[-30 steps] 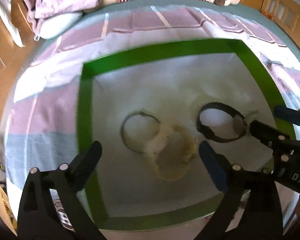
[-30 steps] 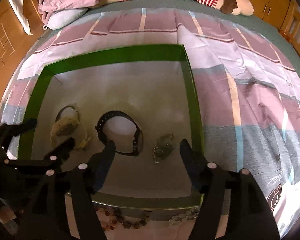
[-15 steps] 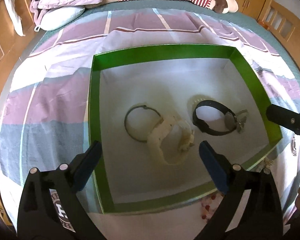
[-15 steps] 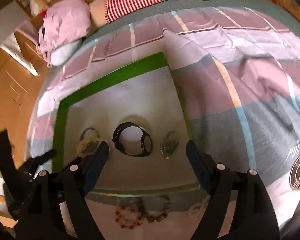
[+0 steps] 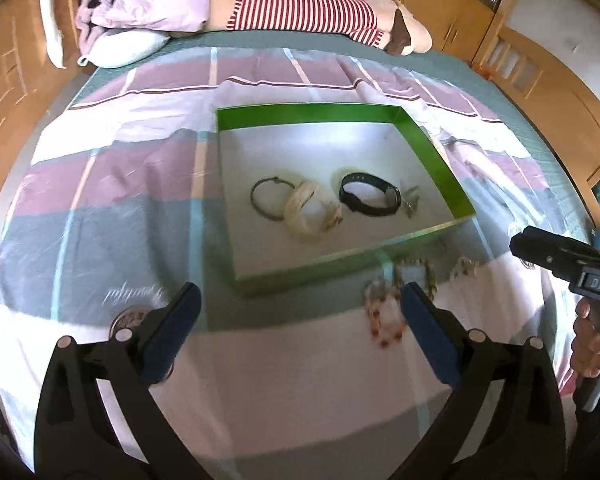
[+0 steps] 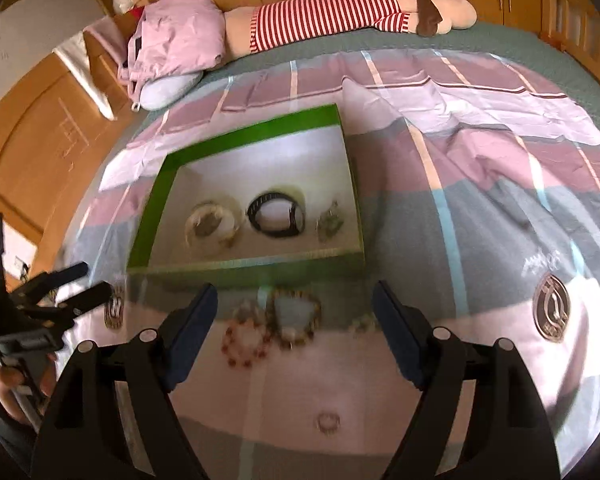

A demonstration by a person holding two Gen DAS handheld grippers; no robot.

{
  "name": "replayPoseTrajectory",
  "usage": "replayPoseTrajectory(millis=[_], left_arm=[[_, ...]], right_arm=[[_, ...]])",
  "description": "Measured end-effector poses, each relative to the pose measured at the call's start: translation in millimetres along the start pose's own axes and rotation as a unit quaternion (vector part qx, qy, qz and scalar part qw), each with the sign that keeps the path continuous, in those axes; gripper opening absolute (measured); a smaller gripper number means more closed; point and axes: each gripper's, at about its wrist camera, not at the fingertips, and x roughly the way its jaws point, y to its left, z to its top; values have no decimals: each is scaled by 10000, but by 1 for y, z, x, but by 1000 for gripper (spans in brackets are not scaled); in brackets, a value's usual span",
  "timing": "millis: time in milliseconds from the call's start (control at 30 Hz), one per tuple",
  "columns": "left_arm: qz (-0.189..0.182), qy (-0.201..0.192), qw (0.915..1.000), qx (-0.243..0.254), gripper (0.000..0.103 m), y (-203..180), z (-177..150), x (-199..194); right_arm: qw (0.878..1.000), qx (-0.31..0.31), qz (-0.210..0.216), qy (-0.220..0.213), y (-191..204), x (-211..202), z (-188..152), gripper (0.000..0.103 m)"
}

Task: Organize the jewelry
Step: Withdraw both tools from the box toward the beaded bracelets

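Now, what we see:
Left claw [image 5: 296, 332]: fingers apart, nothing between them.
Right claw [image 6: 294, 330]: fingers apart, empty too.
Green box [image 5: 432, 156]: on the bed, holding our black band [image 5: 370, 199] and cream bangle [image 5: 312, 212].
Beaded bracelets [image 6: 272, 330]: on the bedspread (just outside the box).

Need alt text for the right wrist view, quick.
Open right tongs hang empty above beaded bracelets lying on the striped bedspread. Beyond sits a green tray holding a black watch and pale bangles.
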Motion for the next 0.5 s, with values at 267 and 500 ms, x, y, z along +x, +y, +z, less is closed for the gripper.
replayPoseTrajectory(millis=[267, 500], left_arm=[[433, 119, 9988, 194, 101, 2, -53, -15], [214, -268, 9994, -15, 101, 0, -82, 2]], right_arm=[[9993, -299, -215, 98, 8, -9, -44, 80], [9991, -252, 296, -186, -5, -10, -77, 80]])
